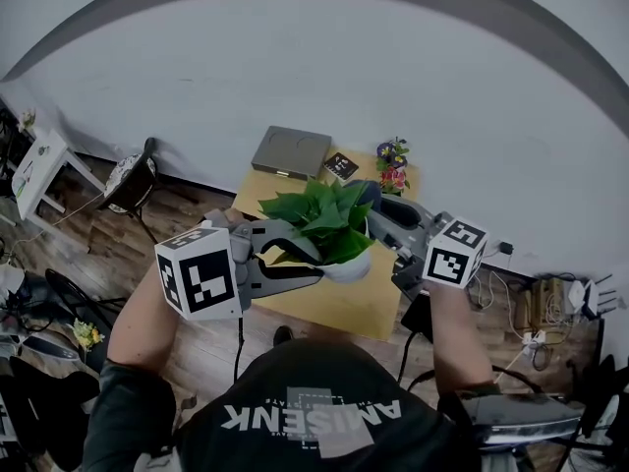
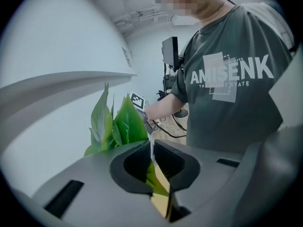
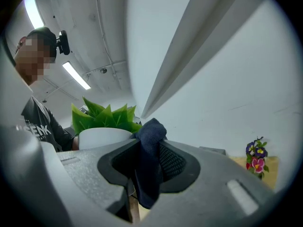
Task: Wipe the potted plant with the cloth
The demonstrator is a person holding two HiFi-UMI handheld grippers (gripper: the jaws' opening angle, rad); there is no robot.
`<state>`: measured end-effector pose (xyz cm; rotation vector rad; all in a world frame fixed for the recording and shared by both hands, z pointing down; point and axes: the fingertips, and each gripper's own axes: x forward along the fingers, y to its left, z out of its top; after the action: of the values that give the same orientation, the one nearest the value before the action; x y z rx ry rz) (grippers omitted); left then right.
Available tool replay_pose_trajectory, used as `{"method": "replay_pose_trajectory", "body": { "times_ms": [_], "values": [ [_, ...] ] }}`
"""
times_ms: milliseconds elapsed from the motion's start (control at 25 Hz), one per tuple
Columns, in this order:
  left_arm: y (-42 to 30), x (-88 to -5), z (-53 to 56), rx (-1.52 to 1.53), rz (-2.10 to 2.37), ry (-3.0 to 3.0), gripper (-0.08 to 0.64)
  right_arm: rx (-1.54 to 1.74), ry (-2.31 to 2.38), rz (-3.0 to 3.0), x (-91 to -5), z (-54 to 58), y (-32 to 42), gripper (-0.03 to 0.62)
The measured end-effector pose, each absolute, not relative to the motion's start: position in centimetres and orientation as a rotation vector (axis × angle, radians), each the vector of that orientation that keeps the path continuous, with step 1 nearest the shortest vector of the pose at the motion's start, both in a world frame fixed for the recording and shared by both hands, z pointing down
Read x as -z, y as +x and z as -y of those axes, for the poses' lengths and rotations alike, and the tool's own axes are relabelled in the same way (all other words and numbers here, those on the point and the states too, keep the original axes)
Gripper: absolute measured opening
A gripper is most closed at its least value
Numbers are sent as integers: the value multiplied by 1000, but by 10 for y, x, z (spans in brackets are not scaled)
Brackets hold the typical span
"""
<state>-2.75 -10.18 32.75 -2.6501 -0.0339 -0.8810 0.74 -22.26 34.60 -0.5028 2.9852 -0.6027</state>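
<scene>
Left gripper (image 1: 307, 256) sits near-left, tilted down, jaws pinching a leaf (image 2: 154, 174) — right gripper (image 1: 371, 201) is held level, clamped on the cloth (image 3: 150, 141).

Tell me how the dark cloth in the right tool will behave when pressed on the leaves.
The cloth looks floppy: it droops below the right tool and bunches above. Probably light and soft, so it should fold against the leaves rather than push them hard.

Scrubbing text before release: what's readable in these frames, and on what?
"AMISENK": the person's T-shirt.
"STATE": smaller print beneath it; rest unreadable.
Small black card: too small to read.
Left tool's cube, right tool's cube: square markers only, no words.
</scene>
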Motion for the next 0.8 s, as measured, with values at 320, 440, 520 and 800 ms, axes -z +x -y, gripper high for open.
{"method": "replay_pose_trajectory", "body": {
  "times_ms": [320, 440, 520, 800],
  "values": [
    [-36, -332, 89, 832, 53, -2754, 26, 605, -478, -2944, -342, 197, 11, 113],
    [-32, -332, 93, 796, 71, -2788, 26, 604, -518, -2924, -342, 198, 17, 112],
    [-28, -331, 96, 771, 83, -2812, 26, 600, -553, -2903, -340, 199, 23, 112],
    [-19, -333, 107, 773, 58, -2859, 26, 522, -663, -2865, -329, 190, 40, 112]
  ]
}}
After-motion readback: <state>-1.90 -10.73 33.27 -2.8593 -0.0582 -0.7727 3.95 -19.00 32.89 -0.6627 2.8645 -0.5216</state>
